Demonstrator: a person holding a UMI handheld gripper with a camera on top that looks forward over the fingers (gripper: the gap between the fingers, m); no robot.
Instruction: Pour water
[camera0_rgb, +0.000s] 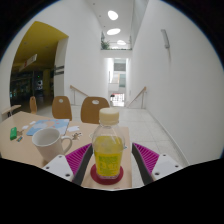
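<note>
The tongs (108, 168) are spread wide, and the bottle (108, 145) stands upright between the pads (78, 158) with a gap visible on each side, so no grasp is made. The bottle rests on a red coaster (107, 178) on the surface (25, 150), its long axis vertical. The white mug (50, 143), the likely pour target, stands just left of the bottle, near the left finger.

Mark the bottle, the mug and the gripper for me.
bottle (108, 152): gripper view, on its yellow body.
mug (50, 143): gripper view, on its white side.
gripper (108, 165): gripper view, midway between its fingertips.
</note>
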